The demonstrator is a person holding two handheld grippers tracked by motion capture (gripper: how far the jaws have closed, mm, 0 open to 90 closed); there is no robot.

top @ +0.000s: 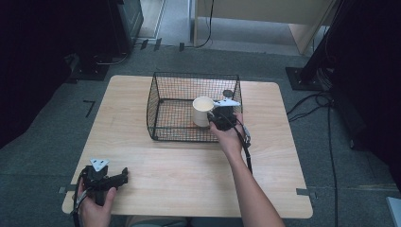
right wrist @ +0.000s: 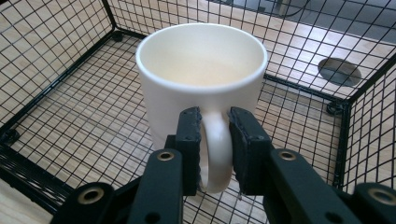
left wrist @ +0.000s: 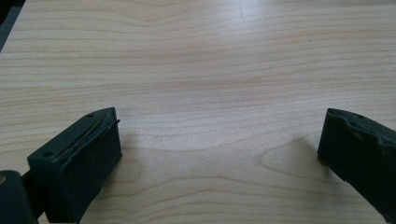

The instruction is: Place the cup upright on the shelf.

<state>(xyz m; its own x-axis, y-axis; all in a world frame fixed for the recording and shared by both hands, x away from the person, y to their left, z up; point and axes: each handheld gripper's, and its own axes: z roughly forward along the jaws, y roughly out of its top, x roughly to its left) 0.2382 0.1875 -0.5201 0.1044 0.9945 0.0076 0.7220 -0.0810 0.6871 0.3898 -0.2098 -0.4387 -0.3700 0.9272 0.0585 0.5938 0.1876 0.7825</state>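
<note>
White mug in wire basket, handle clamped by right gripper; left gripper jaws spread over table.

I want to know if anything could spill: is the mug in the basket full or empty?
Empty. The right gripper view looks into the upright mug and shows only its bare cream inside; the right gripper holds its handle.

A light wooden table stands on grey carpet, with possibly dark curtains alongside.

The right gripper has its fingers clamped tight (forearm stretched forward), the left gripper resting low, fingers spread
</note>
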